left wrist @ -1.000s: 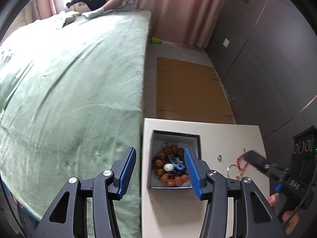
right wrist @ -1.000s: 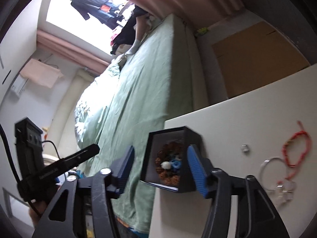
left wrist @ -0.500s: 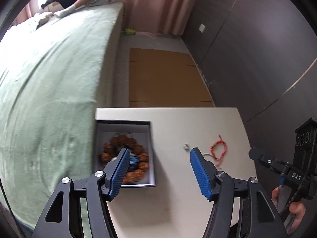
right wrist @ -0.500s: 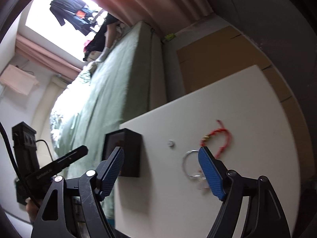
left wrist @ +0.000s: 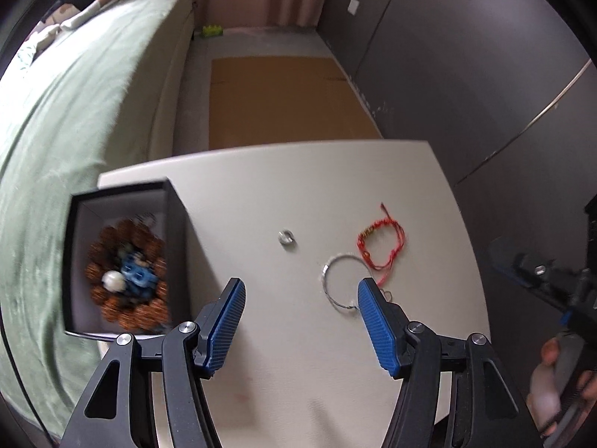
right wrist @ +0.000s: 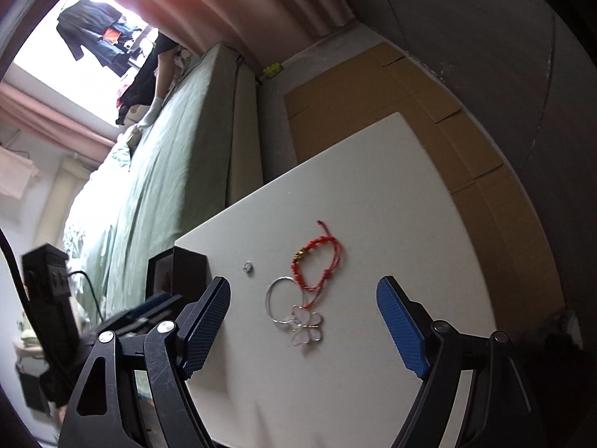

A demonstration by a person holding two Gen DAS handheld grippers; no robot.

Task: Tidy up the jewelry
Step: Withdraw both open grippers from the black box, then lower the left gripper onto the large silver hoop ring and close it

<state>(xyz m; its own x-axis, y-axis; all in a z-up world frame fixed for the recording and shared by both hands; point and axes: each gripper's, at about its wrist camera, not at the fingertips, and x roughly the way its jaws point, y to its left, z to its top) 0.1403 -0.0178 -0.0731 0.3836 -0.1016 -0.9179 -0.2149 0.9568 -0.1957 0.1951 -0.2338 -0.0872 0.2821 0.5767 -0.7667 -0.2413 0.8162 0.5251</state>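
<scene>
left wrist view blurs the black box [left wrist: 127,261] holding beaded jewelry [left wrist: 127,280].

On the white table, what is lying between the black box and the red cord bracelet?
A small silver ring lies on bare tabletop between the black box and the red cord bracelet; the left wrist view shows it best.

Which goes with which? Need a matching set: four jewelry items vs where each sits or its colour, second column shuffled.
Items:
1. bead bracelet
2. cord bracelet
3. small ring
4. butterfly charm

Descriptions:
A. red, on the table
B. inside the black box
C. pale, hung on the wire hoop
D. silver, alone between box and hoop

Pairs: 1-B, 2-A, 3-D, 4-C
</scene>
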